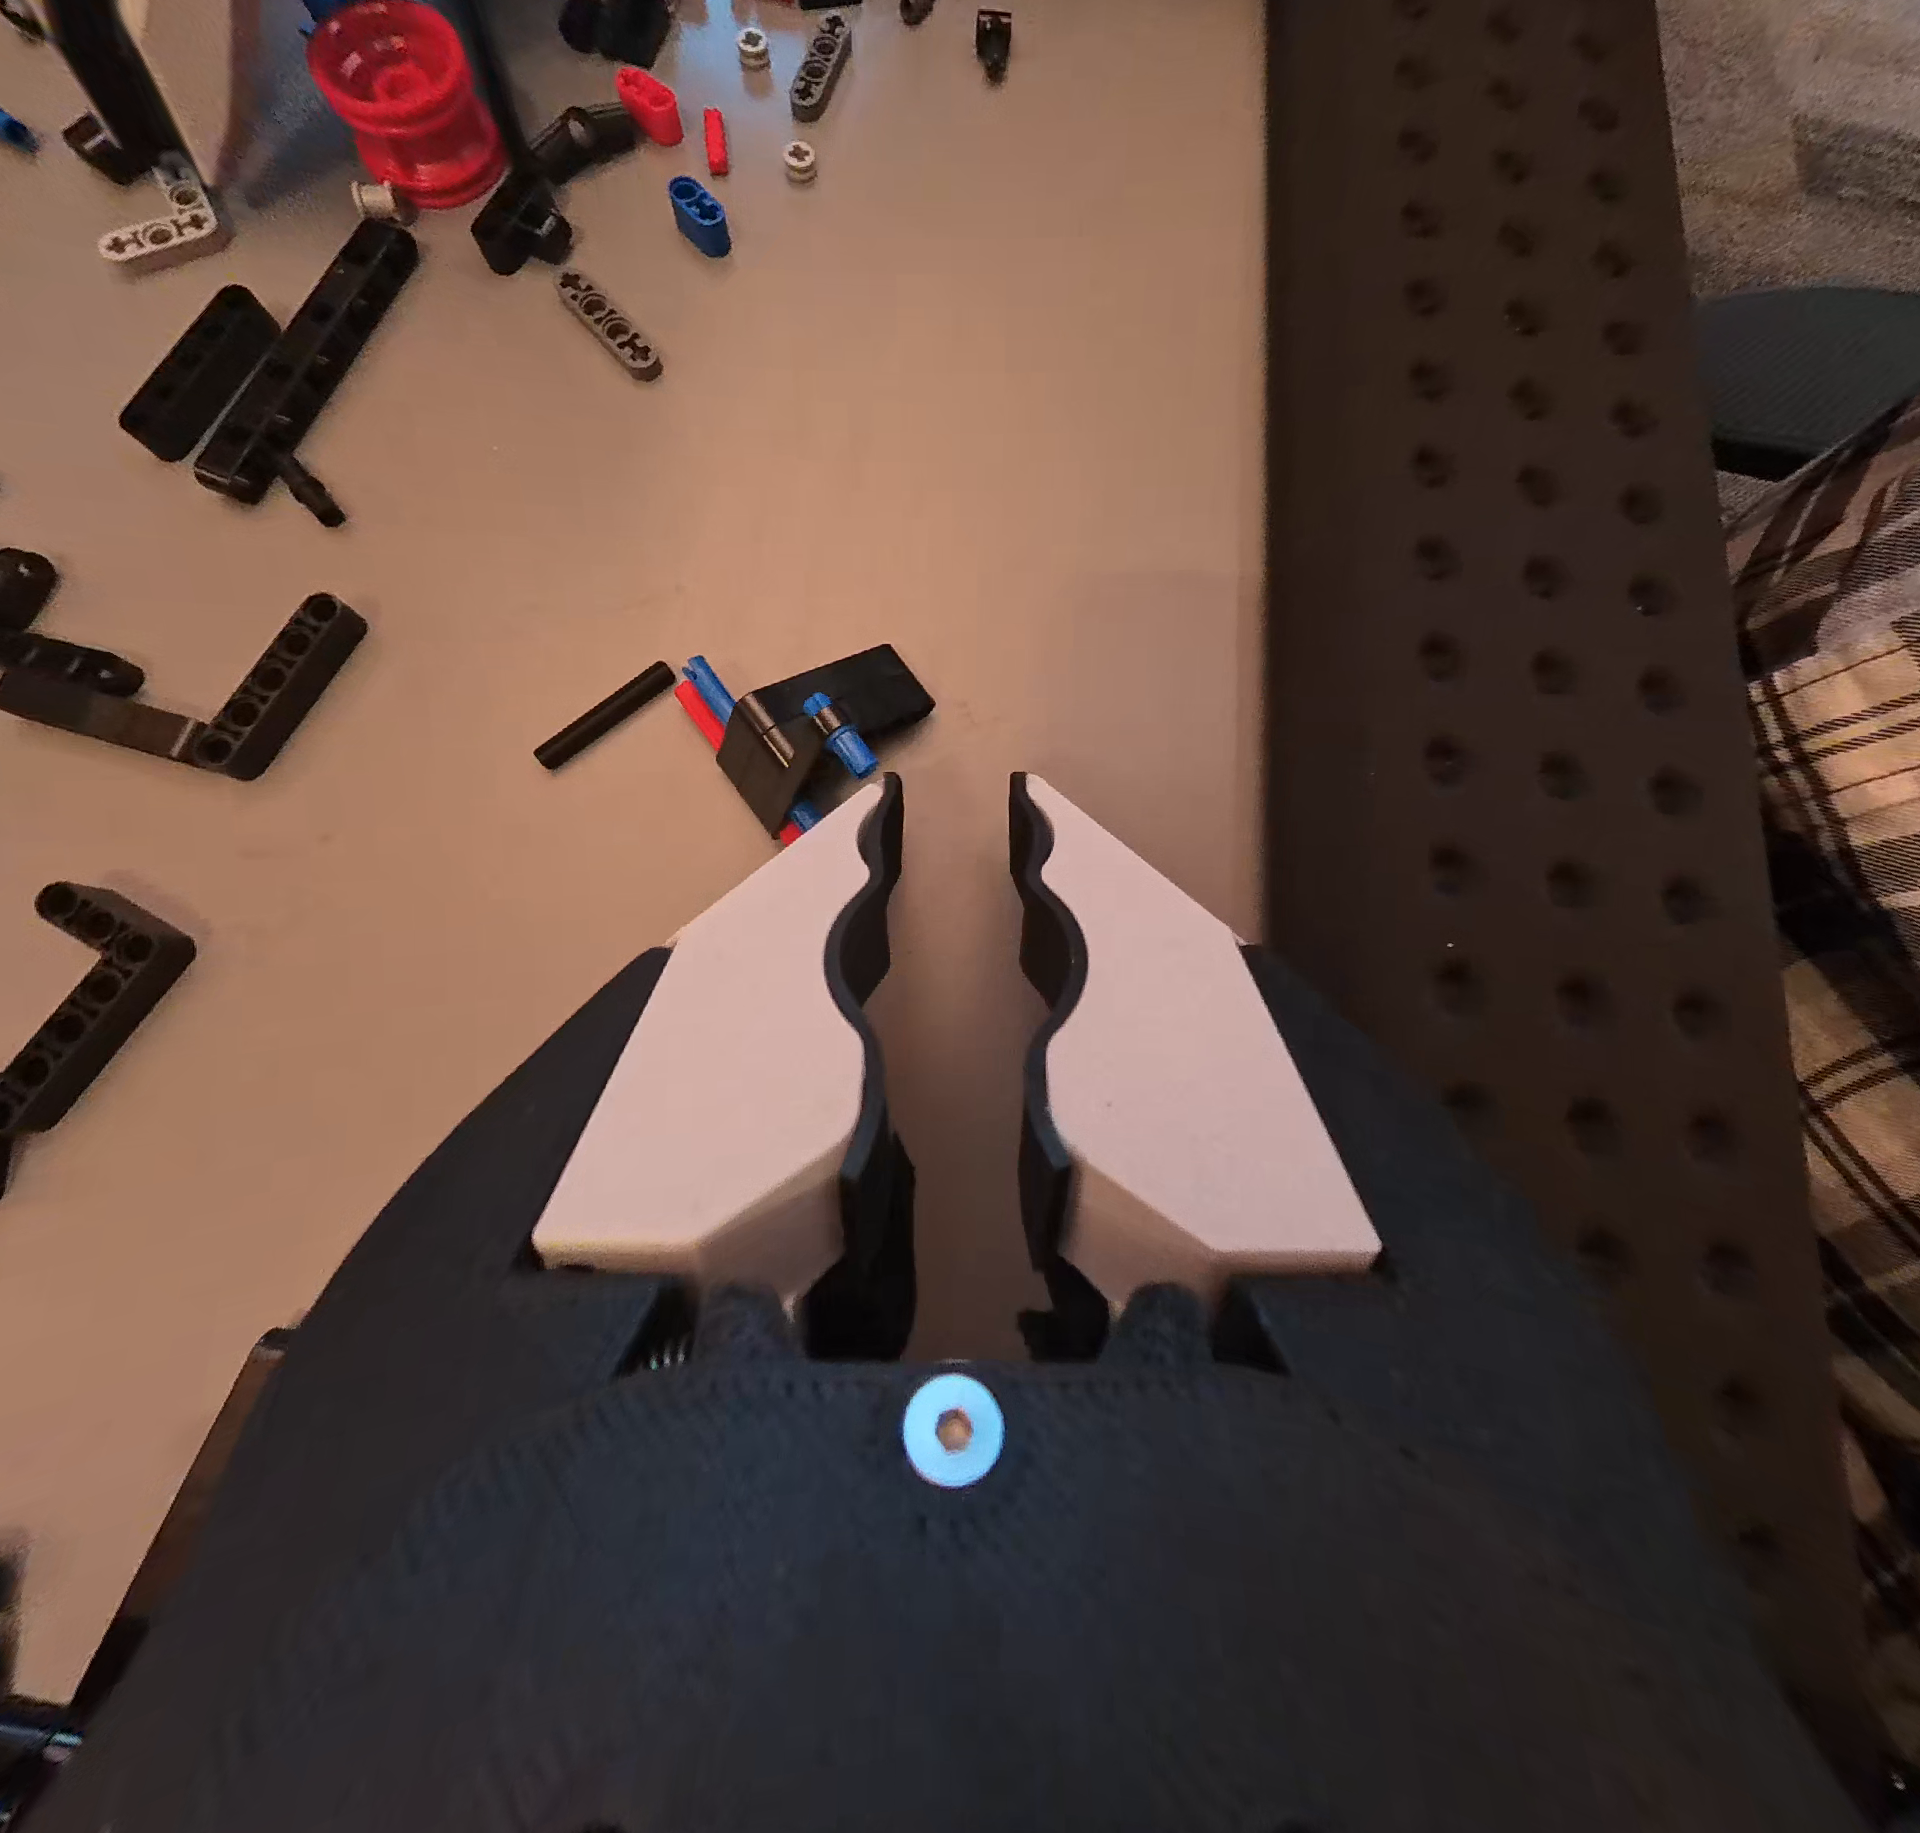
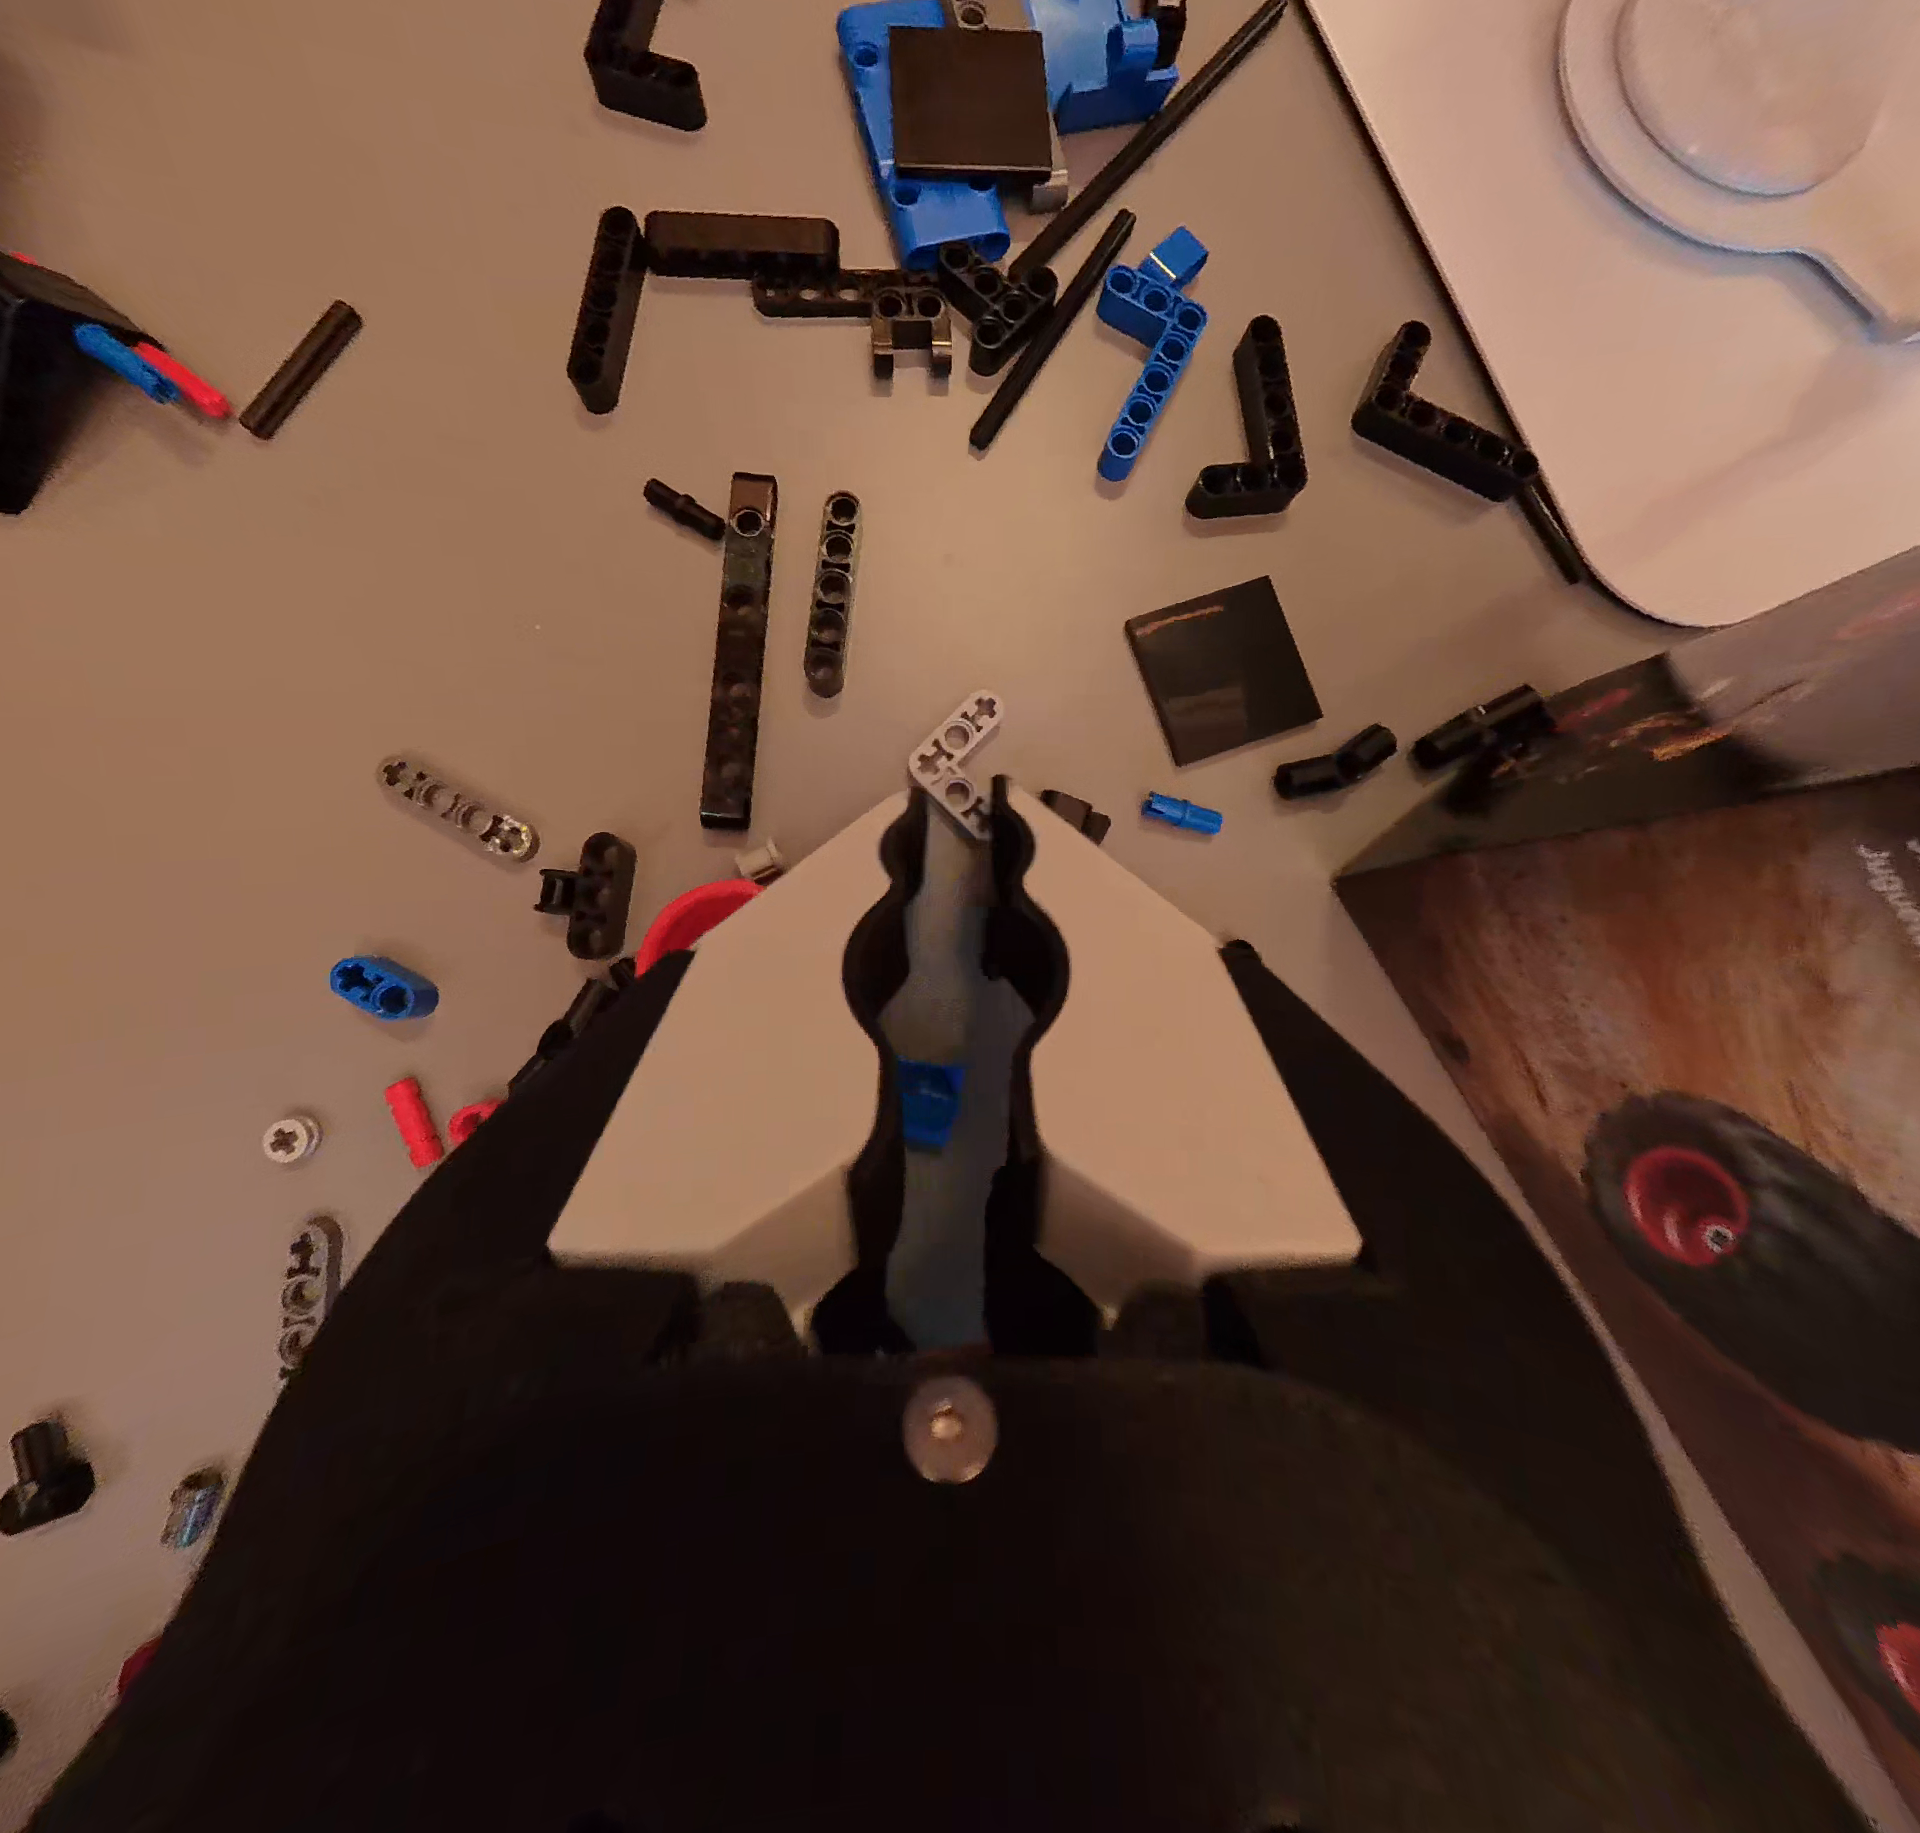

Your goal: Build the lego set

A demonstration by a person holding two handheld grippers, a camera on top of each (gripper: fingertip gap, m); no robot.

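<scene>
My left tool: jaws apart, empty, black-and-blue lego assembly just ahead-left on bench | my right tool: clamped on grey L-shaped liftarm at its tips.

A grey bench fills most of both views. In the left wrist view, a dark perforated strip with rows of round holes runs down the right side, from the top edge to the bottom. Beyond it, at the far right, lie a plaid cloth and a dark round object. In the right wrist view, a white board bearing a clear round dome occupies the upper right corner.
</scene>
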